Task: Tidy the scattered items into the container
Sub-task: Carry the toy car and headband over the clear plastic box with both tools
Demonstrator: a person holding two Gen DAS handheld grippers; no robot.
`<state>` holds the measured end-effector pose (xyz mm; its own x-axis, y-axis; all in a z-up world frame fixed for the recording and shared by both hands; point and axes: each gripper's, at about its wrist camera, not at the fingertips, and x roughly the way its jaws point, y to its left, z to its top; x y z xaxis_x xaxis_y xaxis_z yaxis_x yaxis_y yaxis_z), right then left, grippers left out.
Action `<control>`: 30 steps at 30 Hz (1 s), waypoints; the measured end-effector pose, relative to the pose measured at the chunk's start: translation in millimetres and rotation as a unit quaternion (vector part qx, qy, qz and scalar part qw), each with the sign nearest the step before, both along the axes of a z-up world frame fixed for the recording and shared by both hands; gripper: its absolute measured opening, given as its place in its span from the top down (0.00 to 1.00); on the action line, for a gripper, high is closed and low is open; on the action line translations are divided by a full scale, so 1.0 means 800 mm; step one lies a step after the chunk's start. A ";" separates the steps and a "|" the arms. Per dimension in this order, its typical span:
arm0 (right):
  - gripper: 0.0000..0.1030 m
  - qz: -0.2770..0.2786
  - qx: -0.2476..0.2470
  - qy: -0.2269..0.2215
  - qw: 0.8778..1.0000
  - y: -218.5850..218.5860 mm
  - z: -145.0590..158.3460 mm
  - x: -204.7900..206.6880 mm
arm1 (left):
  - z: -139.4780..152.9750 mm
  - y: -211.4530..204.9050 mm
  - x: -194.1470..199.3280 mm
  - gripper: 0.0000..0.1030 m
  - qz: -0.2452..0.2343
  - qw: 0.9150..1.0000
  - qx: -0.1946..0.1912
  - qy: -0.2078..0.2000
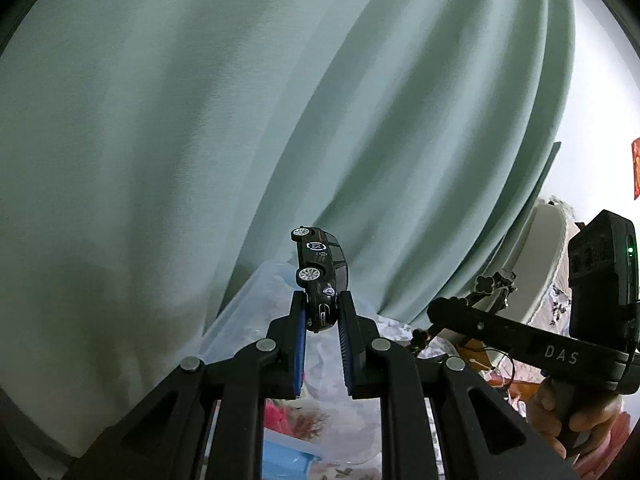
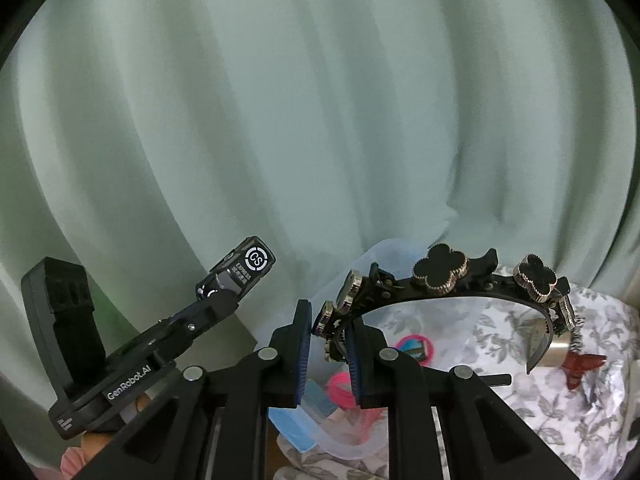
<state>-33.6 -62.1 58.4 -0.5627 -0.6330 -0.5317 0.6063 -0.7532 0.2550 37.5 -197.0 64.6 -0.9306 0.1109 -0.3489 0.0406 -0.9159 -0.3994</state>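
Note:
In the left wrist view my left gripper (image 1: 323, 314) is shut on the nose of a small black toy car (image 1: 320, 264), which sticks up past the blue pads. The same car (image 2: 245, 268) and left gripper (image 2: 222, 298) show at the left of the right wrist view. My right gripper (image 2: 330, 330) is shut on one end of a black headband (image 2: 440, 270) with clover-shaped ornaments; the band arcs away to the right. A clear plastic container (image 2: 386, 252) lies below both grippers, and its pale rim (image 1: 240, 316) shows behind the left fingers. The right gripper (image 1: 436, 312) is held by a hand at the right.
A pale green curtain (image 2: 280, 120) fills the background. A floral cloth (image 2: 520, 392) covers the surface. Pink hair ties (image 2: 340, 390) and a blue item (image 2: 288, 424) lie in the container. A red clip (image 2: 580, 364) and a metal cylinder (image 2: 558, 354) lie at the right.

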 end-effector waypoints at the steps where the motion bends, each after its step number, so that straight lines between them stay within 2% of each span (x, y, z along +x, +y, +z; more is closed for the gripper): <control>1: 0.82 0.002 0.001 -0.002 1.000 -0.004 -0.001 -0.003 | -0.003 -0.002 -0.001 0.85 0.002 1.000 0.001 -0.002; 7: 0.82 0.017 0.011 -0.017 1.000 -0.028 -0.011 -0.023 | -0.023 -0.006 -0.013 0.85 0.003 1.000 0.007 -0.020; 12: 0.82 0.024 0.022 -0.036 0.999 -0.023 -0.055 -0.029 | -0.045 -0.006 -0.027 0.85 0.000 0.999 0.014 -0.041; 19: 0.82 0.030 0.043 -0.067 0.996 -0.030 -0.085 -0.035 | -0.069 -0.010 -0.040 0.85 -0.003 0.998 0.020 -0.063; 26: 0.82 0.037 0.057 -0.088 0.994 -0.035 -0.095 -0.026 | -0.090 -0.010 -0.053 0.85 -0.010 0.997 0.024 -0.079; 30: 0.82 0.039 0.065 -0.094 0.993 -0.036 -0.097 -0.021 | -0.090 -0.008 -0.061 0.85 -0.012 0.996 0.025 -0.085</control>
<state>-50.6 -91.0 -19.0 -0.3984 -0.5900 -0.7022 0.6145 -0.7401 0.2732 -11.0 -203.2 -7.3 -0.8555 0.1528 -0.4948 0.0905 -0.8966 -0.4334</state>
